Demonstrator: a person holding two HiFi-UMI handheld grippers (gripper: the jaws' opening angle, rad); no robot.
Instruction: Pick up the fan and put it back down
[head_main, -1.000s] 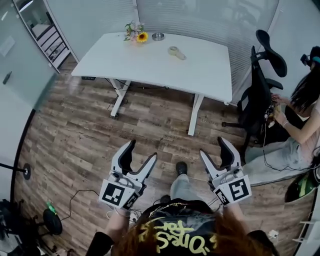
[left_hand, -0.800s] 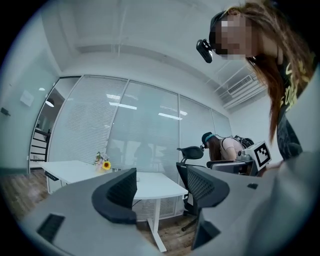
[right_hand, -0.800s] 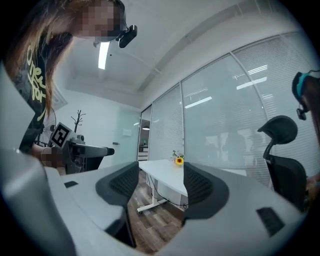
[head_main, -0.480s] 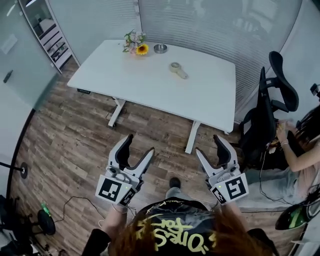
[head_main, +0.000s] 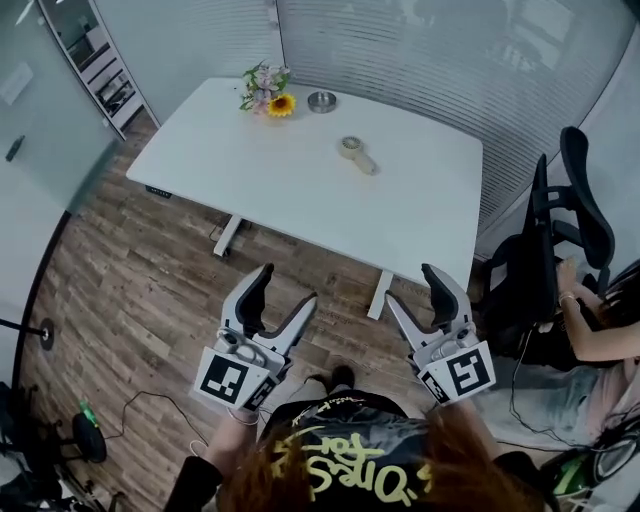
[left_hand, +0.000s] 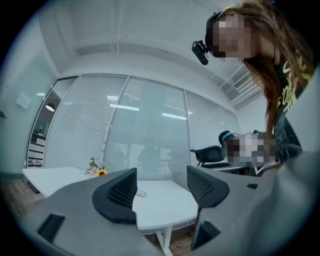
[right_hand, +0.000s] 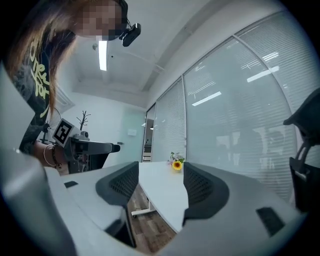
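Note:
A small beige hand fan (head_main: 355, 152), round head and short handle, lies on the white table (head_main: 300, 190) toward its far middle; in the left gripper view the fan (left_hand: 141, 193) shows as a small pale object past the jaws. My left gripper (head_main: 285, 290) (left_hand: 161, 185) is open and holds nothing, over the wooden floor short of the table's near edge. Beside it, my right gripper (head_main: 412, 288) (right_hand: 161, 182) is open and empty too, close to the table's near right leg. Both point level at the table.
A sunflower bouquet (head_main: 265, 92) and a small metal dish (head_main: 321, 101) stand at the table's far edge. At the right are a black office chair (head_main: 560, 230) and a seated person (head_main: 605, 325). Shelving (head_main: 95, 60) fills the far left corner. Cables and black gear (head_main: 90, 435) lie at lower left.
The table has come closer and fills more of the head view. Both grippers moved forward with me toward it, still open. The chair and seated person slid toward the right edge.

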